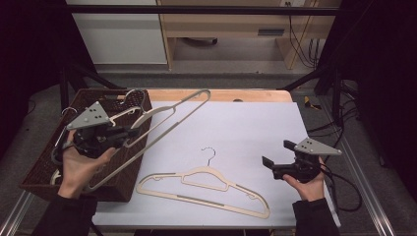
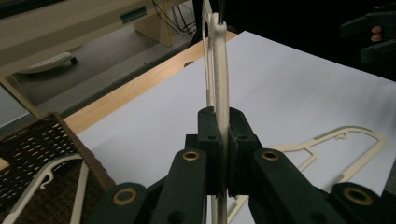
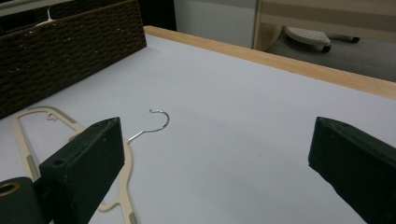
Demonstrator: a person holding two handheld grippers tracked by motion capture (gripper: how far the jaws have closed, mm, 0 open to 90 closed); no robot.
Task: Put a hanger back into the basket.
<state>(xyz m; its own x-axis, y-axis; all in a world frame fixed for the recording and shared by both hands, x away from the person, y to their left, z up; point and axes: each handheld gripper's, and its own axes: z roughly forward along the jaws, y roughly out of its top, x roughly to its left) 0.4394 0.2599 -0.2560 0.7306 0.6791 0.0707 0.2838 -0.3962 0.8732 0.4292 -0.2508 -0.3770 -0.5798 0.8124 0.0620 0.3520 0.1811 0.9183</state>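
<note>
We take the white sheet (image 1: pixel 236 128) on the bench (image 1: pixel 221 94) as our landmark. At its left edge stands a dark wicker basket (image 1: pixel 39 169), with more pale hangers (image 2: pixel 51 175) lying inside it. Near the front of the sheet a cream hanger (image 1: pixel 206 189) lies flat, its wire hook (image 3: pixel 156 122) pointing toward the far edge; nothing rests on it.

Our left claw (image 1: pixel 129 132) is raised above the basket's right rim, its jaws clenched on the bar of a second hanger (image 1: pixel 162 120), which hangs tilted in the air, one end over the basket and the other over the sheet's far left corner.

Our right claw (image 1: pixel 268 162) hovers low at the sheet's right edge, aimed left toward the flat hanger, jaws spread wide and holding nothing.
</note>
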